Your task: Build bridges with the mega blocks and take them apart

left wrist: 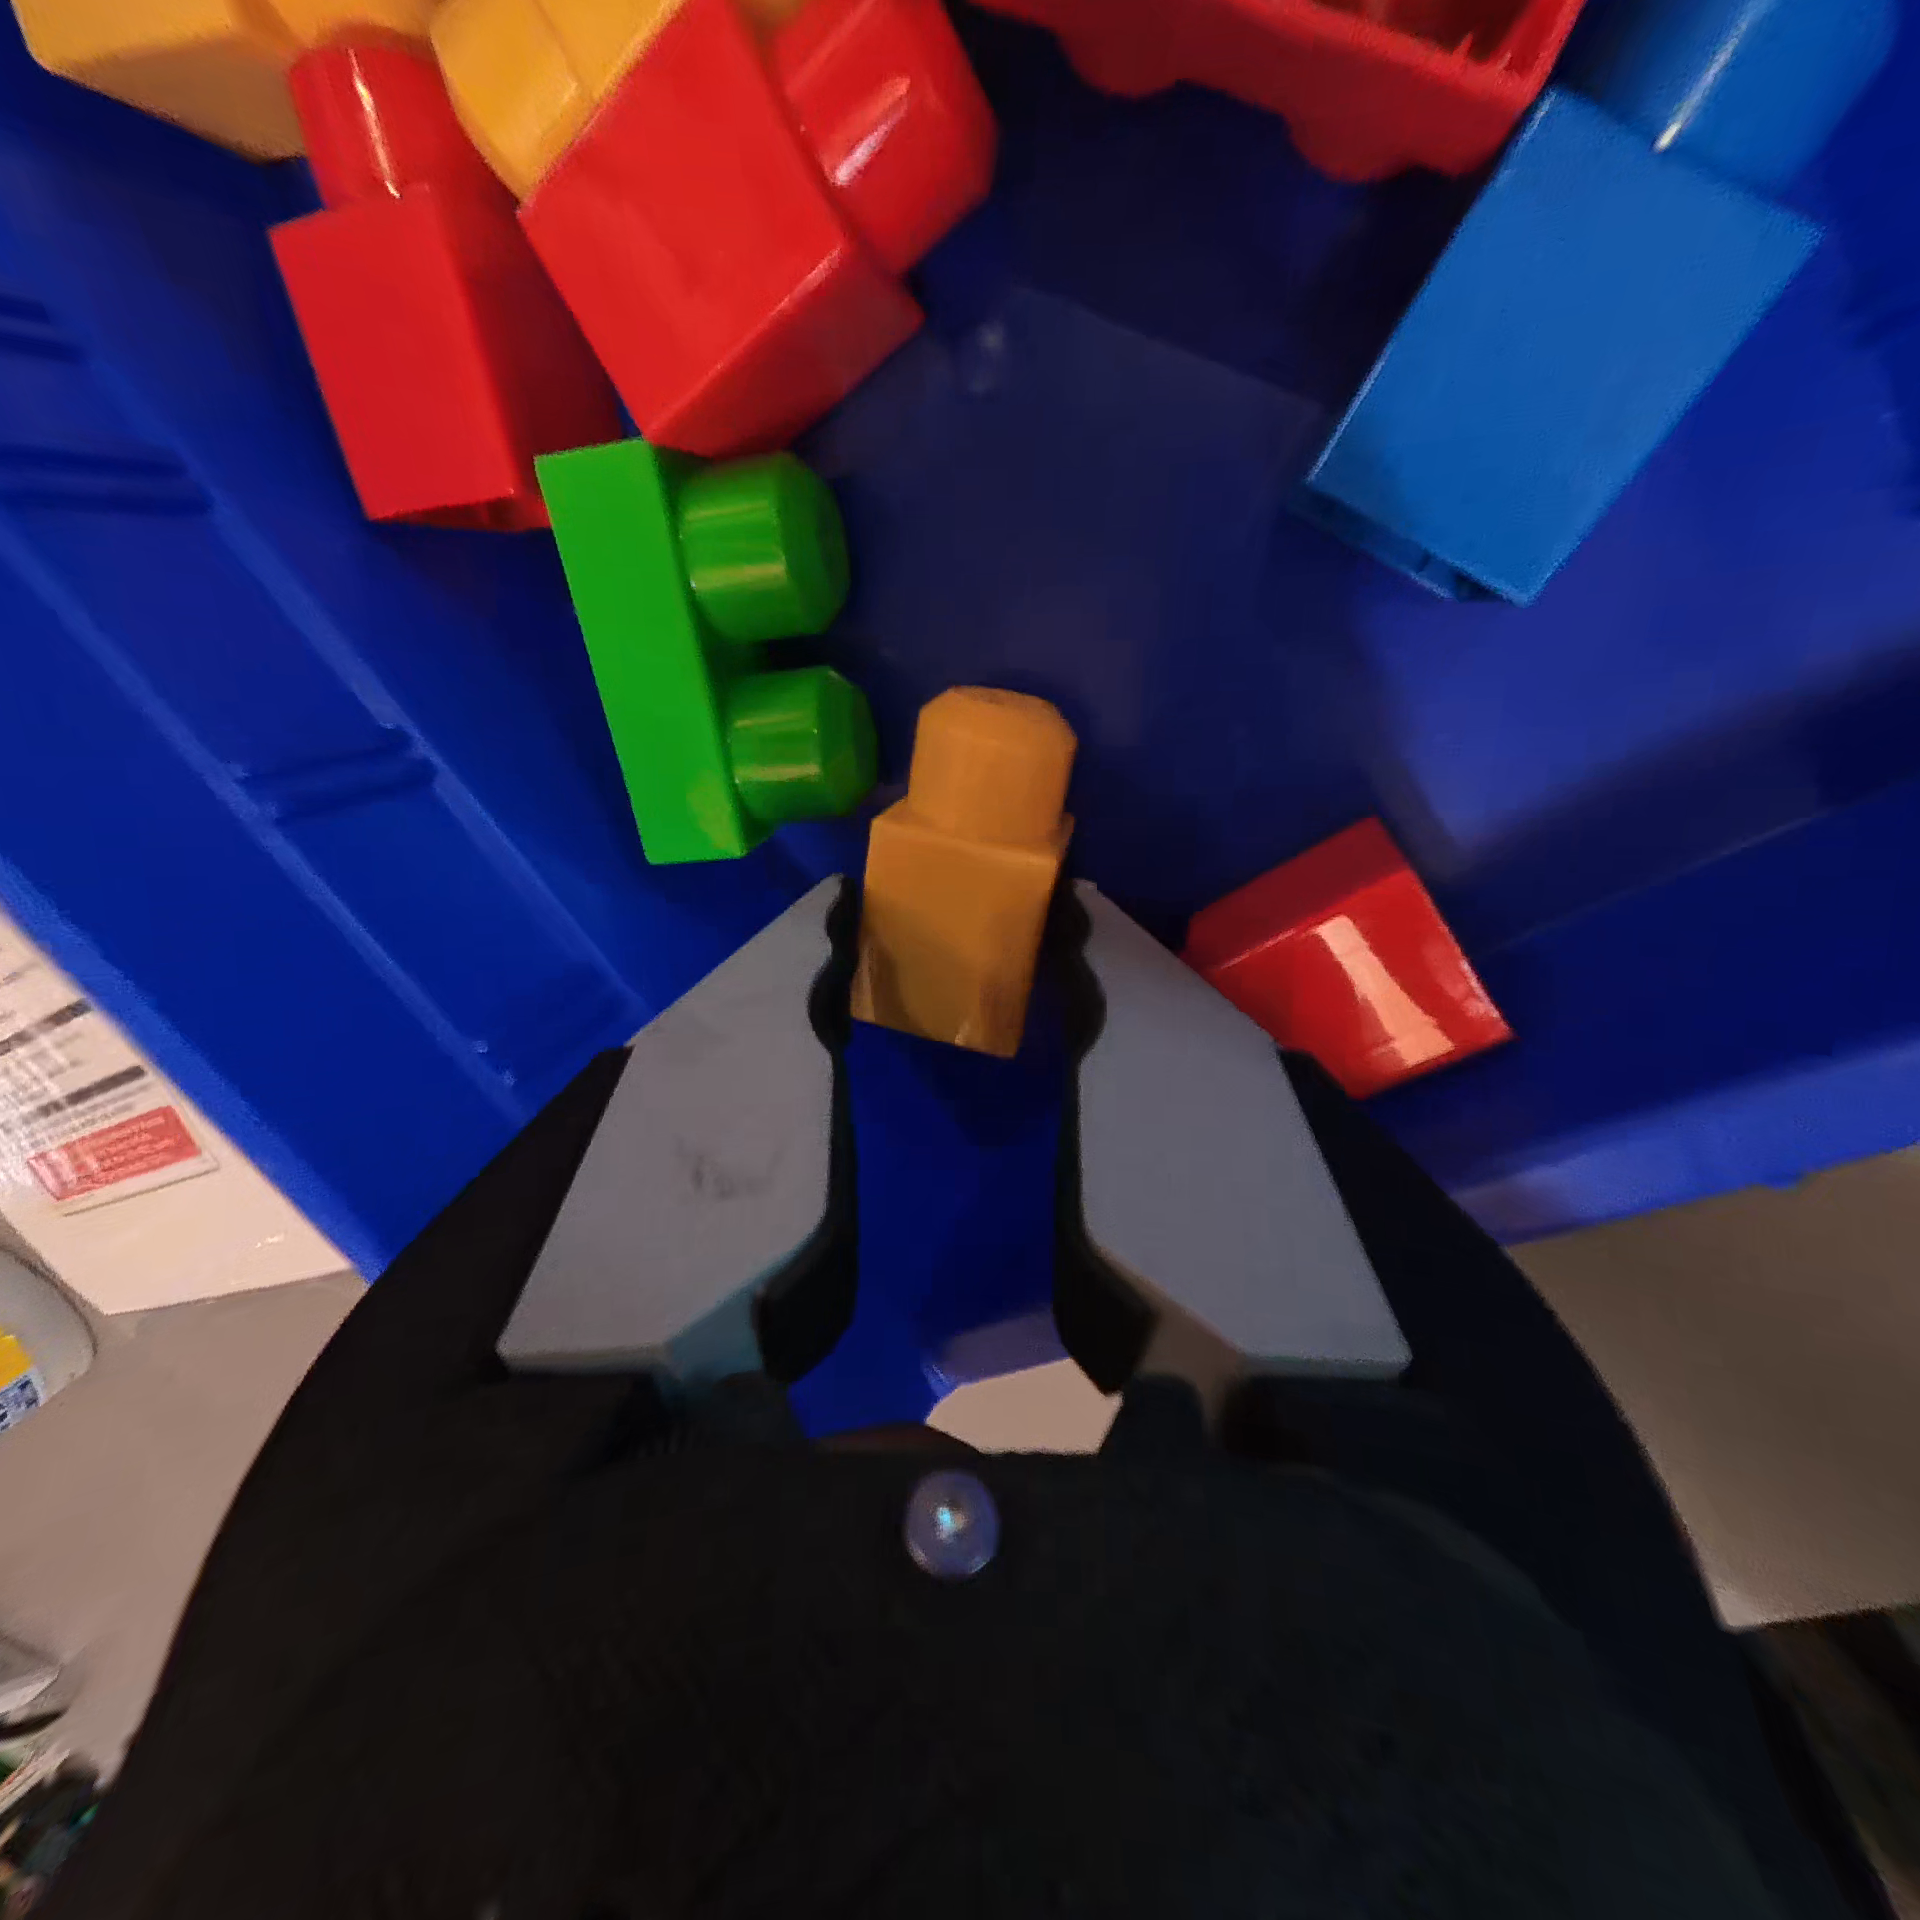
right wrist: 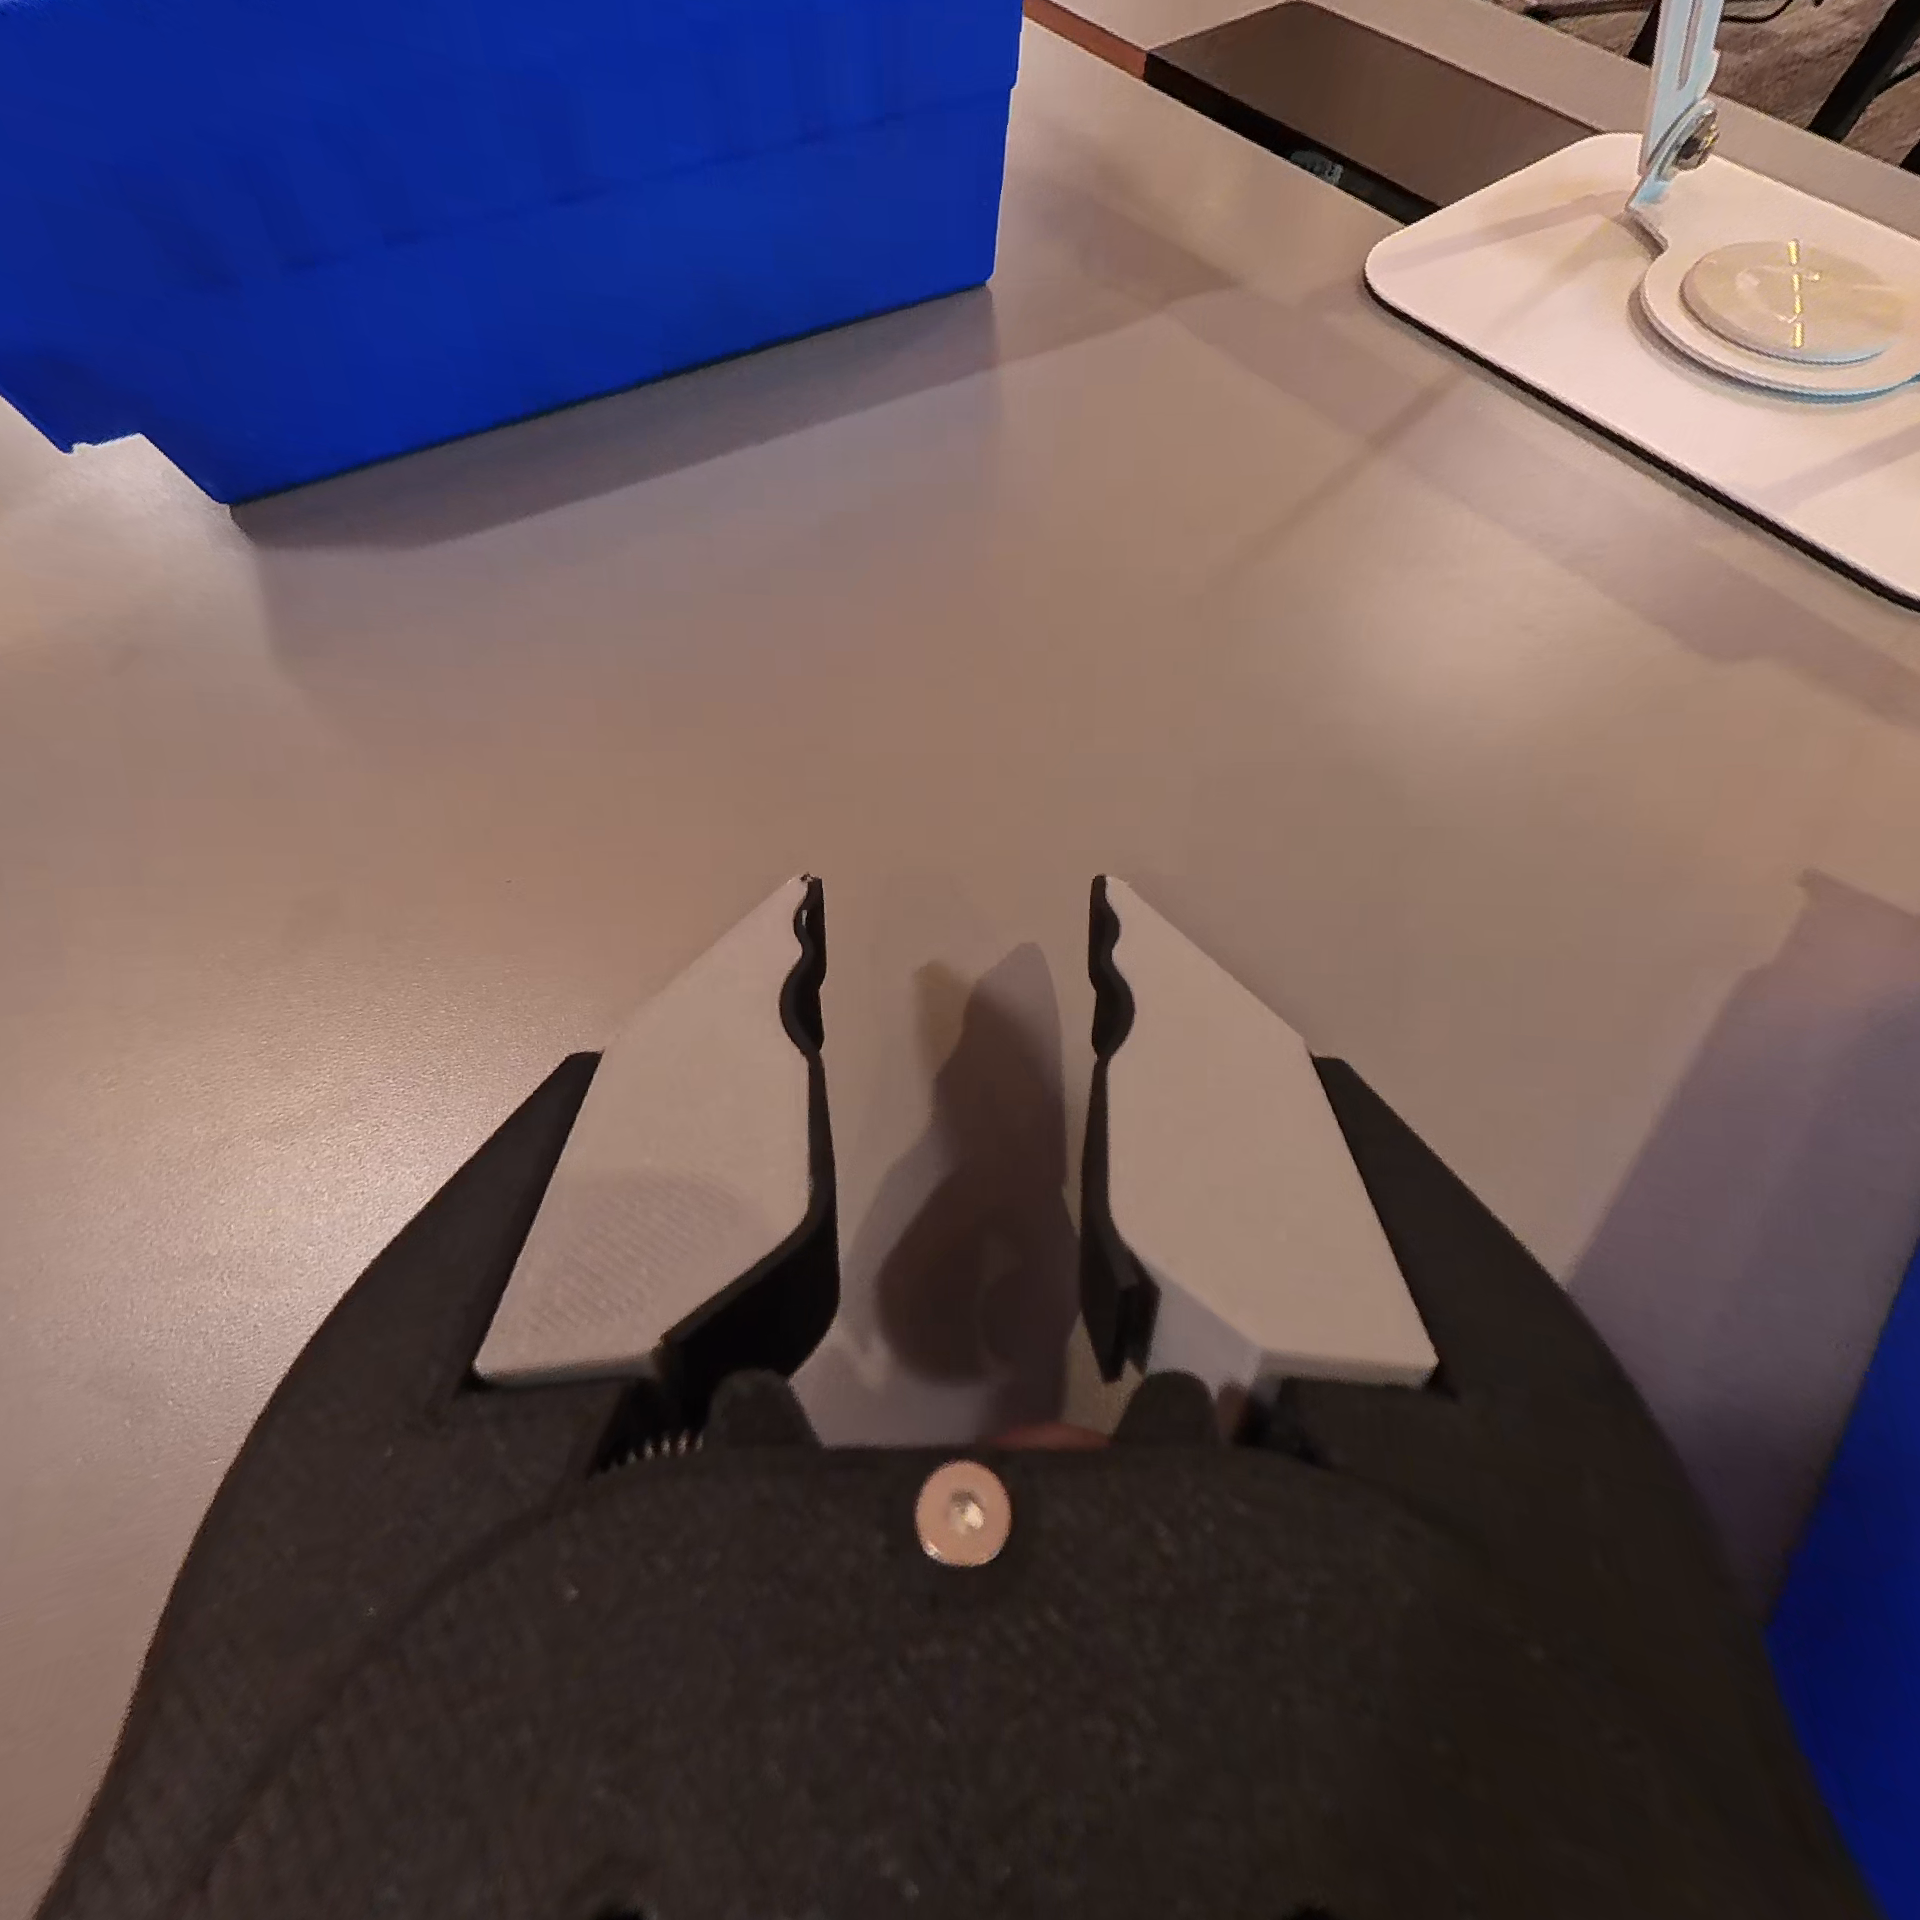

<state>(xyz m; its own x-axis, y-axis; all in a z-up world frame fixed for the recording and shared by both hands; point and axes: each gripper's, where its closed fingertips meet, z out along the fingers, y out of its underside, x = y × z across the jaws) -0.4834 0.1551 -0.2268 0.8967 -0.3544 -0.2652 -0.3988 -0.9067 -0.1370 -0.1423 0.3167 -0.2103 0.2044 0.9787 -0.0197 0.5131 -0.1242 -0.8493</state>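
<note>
The left gripper [left wrist: 956, 956] has reached into the blue bin [left wrist: 1143, 499] and its two pads press the sides of a small orange single-stud block [left wrist: 961, 914], stud pointing away. A green two-stud block [left wrist: 675, 644] lies just beside it, red blocks [left wrist: 675, 229] toward the bin's far wall. The right gripper [right wrist: 956, 966] hangs half open over the grey table [right wrist: 935, 675], holding nothing.

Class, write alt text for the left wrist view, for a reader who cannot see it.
The left gripper grips a small orange-yellow single-stud plastic block between its grey fingers, inside a blue plastic bin. Around it lie a green two-stud block, several red blocks and a blue block.
</note>
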